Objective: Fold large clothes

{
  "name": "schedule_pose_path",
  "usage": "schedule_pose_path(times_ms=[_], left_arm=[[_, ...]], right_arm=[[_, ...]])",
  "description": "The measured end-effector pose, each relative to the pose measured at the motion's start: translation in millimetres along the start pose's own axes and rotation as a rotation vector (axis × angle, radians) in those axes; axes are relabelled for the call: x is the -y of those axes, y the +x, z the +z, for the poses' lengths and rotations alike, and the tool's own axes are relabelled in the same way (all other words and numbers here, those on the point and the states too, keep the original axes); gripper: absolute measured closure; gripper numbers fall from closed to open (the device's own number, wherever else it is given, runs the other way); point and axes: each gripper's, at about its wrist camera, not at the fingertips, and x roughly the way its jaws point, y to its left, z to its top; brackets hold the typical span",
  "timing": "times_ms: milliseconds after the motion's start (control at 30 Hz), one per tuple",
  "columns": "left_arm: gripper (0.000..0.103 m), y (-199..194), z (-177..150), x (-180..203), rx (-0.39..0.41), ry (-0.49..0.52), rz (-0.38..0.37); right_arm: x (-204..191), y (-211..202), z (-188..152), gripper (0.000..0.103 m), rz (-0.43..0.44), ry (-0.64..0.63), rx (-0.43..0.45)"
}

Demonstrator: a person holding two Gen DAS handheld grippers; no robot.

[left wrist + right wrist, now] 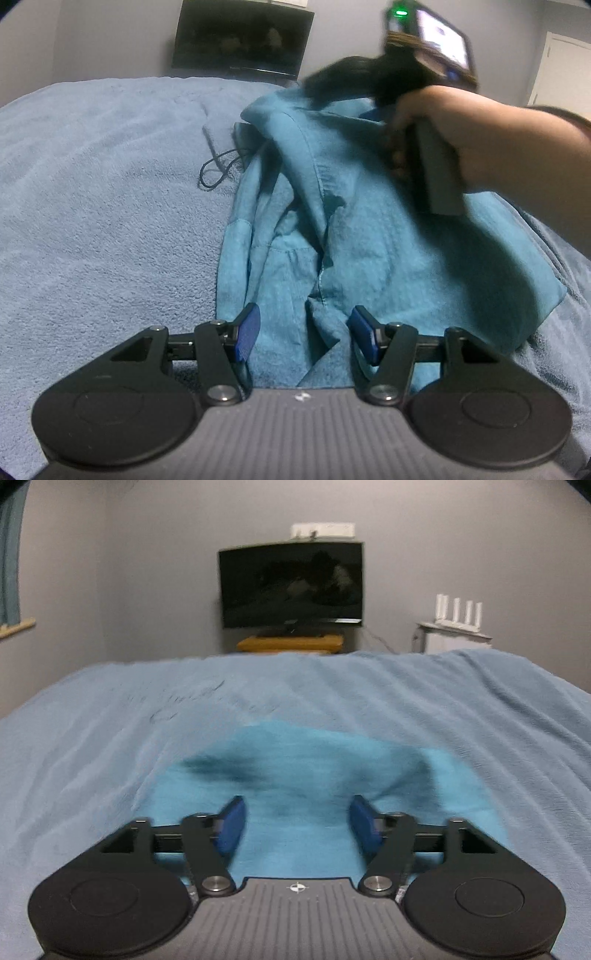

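A teal garment (pixel 369 236) lies crumpled on the bed's light blue blanket (pixel 103 221), running from near me to the far side. My left gripper (pixel 303 336) hovers over its near end. Its blue pads (pixel 249 332) stand apart, cloth lies under and between them, and neither pad presses on it. A hand (pixel 461 125) holds my right gripper (pixel 325 83), blurred, over the garment's far end. In the right wrist view that gripper (pixel 297 823) is open above blurred teal cloth (pixel 303 768), with nothing clamped between its pads.
A black cord (pixel 218 170) and a small grey object (pixel 243 134) lie on the blanket left of the garment. Beyond the bed stand a dark TV (pixel 291 585) on a wooden stand (pixel 291 642) and a white router (pixel 458 613) on a cabinet.
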Motion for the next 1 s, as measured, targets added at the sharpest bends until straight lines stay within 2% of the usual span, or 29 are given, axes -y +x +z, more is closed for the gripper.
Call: schedule_pose_path(times_ms=[33,100,133,200,300,367,467,533,667,800,900,1000], left_arm=[[0.047,1.5,0.7,-1.5,0.0,0.0,0.0],[0.047,2.2,0.9,-2.0,0.0,0.001,-0.001],[0.047,2.2,1.2,-1.7,-0.001,0.002,-0.002],[0.047,1.0,0.9,-1.3,0.0,0.003,-0.002],[0.047,-0.3,0.5,-1.2,0.0,0.004,-0.002],[0.047,-0.8,0.4,-1.0,0.0,0.008,0.0],[0.047,-1.5,-0.1,-1.3,-0.003,0.003,-0.003],[0.047,-1.6,0.6,-2.5,-0.006,-0.004,-0.008],[0.047,0.1,3.5,-6.0,-0.009,-0.015,-0.014],[0.047,-3.3,5.6,-8.8,-0.013,-0.035,-0.006],[0.047,-11.2,9.9,-11.7,-0.007,-0.067,0.019],[0.047,-32.2,16.8,-6.3,0.079,-0.074,0.046]], right_arm=[[-9.0,3.5,-1.0,0.029,0.036,-0.022,-0.015],[-19.8,3.7,-0.1,0.029,0.167,-0.055,-0.037],[-21.9,-0.9,-0.7,0.032,0.233,-0.06,-0.038],[-21.6,-13.2,-3.7,0.036,0.259,-0.072,-0.017],[-5.9,-43.1,-8.3,0.036,0.241,-0.06,0.053],[6.6,-61.0,-15.9,0.036,0.19,-0.098,0.079],[36.1,-89.9,-42.0,0.036,0.09,-0.192,0.035],[58.4,-107.7,-61.3,0.035,0.055,-0.202,0.013],[111.0,-158.5,-106.8,0.033,0.017,-0.141,0.0],[167.1,-193.2,-129.9,0.03,-0.003,0.025,-0.042],[183.2,-226.4,-142.3,0.032,-0.043,0.025,-0.034],[183.2,-261.6,-156.0,0.032,0.001,0.008,0.031]])
